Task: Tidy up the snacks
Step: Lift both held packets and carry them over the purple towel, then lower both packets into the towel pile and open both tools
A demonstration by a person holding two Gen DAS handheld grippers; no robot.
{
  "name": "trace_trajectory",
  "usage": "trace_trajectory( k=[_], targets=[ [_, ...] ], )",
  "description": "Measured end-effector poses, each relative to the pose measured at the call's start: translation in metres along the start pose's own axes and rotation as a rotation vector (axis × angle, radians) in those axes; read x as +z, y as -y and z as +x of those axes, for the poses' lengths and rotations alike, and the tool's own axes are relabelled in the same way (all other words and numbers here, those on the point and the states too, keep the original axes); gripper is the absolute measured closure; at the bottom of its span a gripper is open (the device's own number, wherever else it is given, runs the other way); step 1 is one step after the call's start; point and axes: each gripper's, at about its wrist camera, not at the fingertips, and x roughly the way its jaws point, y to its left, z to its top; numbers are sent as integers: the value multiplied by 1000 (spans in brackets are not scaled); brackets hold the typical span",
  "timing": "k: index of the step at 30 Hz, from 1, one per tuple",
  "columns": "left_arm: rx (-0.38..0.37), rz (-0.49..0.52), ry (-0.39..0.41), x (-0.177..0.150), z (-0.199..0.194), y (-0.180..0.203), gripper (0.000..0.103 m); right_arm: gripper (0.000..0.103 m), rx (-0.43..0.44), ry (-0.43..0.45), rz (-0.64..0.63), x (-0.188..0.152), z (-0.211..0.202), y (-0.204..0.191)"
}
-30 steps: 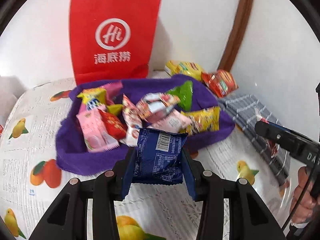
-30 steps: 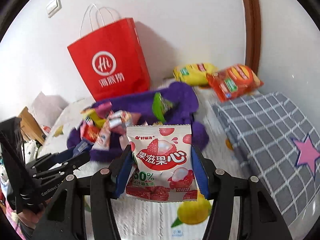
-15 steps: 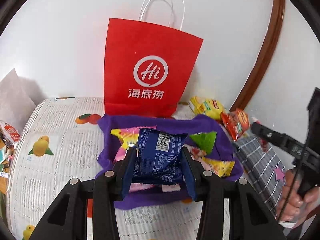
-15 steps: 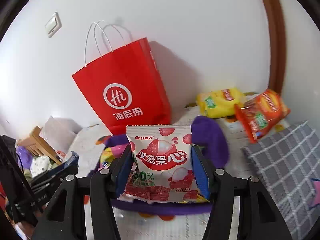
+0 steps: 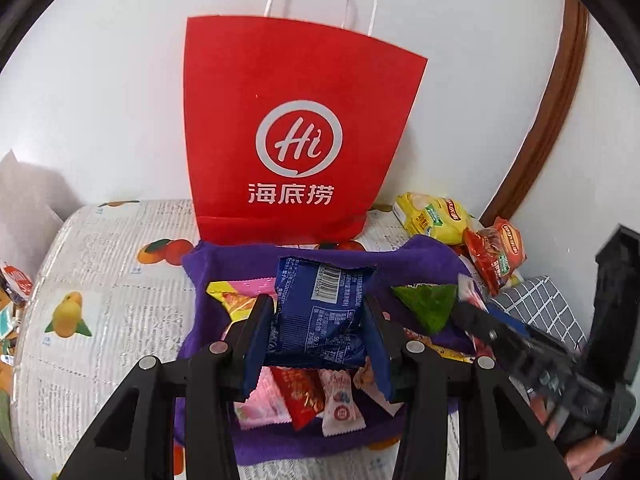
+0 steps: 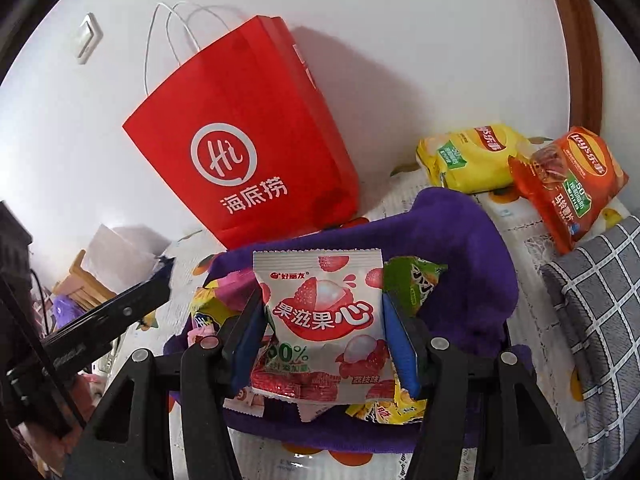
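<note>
- The left gripper (image 5: 318,320) is clamped on a dark blue snack packet (image 5: 320,312), barcode side up.
- Under it, a purple cloth (image 5: 208,276) holds a heap of small wrapped snacks (image 5: 304,396).
- A red paper bag (image 5: 296,128) with white handles stands behind the cloth, against the wall.
- Yellow (image 5: 432,218) and red chip bags (image 5: 498,254) lie to the right.
- The right gripper (image 5: 532,356) reaches in from the right edge.
- A fruit-print tablecloth (image 5: 100,280) covers the table.
</note>
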Motion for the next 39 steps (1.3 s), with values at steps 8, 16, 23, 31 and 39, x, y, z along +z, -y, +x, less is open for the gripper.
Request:
trace_trajectory(
  k=[8, 16, 23, 31, 39],
  targets=[
    [8, 15, -37, -8, 19, 0, 61, 46, -20, -58, -46, -16, 19, -4],
    [0, 43, -71, -16, 33, 12, 61, 45, -92, -57, -126, -25, 28, -13],
    [28, 42, -118, -19, 43, 11, 61, 45, -108, -47, -117, -25, 30, -8],
    [16, 42, -128, -21, 44, 13, 61, 44, -154, -23, -164, -29, 34, -12],
    [-19, 4, -132, -18, 44, 5, 61, 40, -155, -15, -162, -29, 33, -11]
  ],
)
